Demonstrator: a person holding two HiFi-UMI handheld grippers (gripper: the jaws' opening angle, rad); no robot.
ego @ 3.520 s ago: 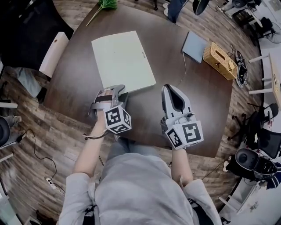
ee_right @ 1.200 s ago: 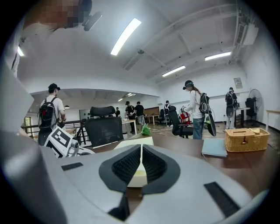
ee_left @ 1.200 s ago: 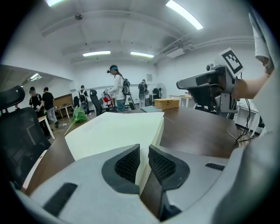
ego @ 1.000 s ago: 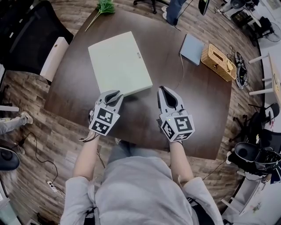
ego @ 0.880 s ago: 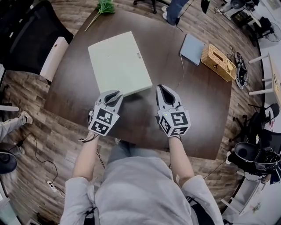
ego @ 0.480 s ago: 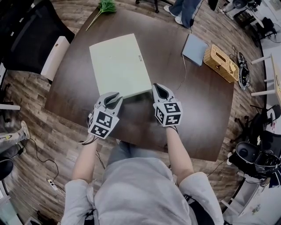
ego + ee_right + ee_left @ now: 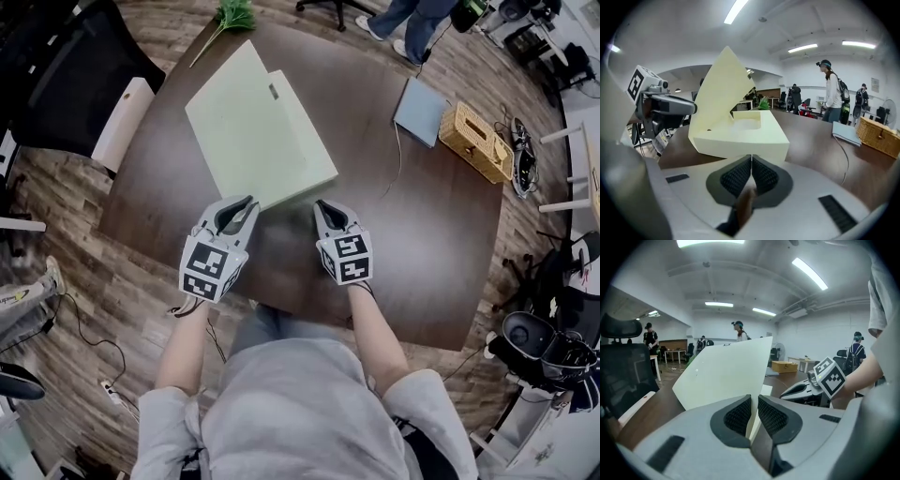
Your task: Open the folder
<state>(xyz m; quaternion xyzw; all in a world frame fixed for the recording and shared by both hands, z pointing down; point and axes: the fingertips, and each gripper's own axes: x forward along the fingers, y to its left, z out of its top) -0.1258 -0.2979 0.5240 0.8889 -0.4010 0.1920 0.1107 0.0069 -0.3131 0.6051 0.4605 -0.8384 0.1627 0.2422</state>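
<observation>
Our left gripper (image 7: 247, 202), jaws just closing, pinches the cover (image 7: 234, 122) of the folder (image 7: 309, 150) to raise it. Our right gripper (image 7: 320, 204), jaws together and empty, sits beside the base, probably to steady it.

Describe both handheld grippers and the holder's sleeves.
The left gripper and right gripper are light grey moulded shells tapering to two curved jaws lined with black mesh-textured pads. Each carries a white cube printed with black square markers. The person wears a grey short-sleeved shirt. The left jaws have just been closing, a pale green folder cover between them.
</observation>
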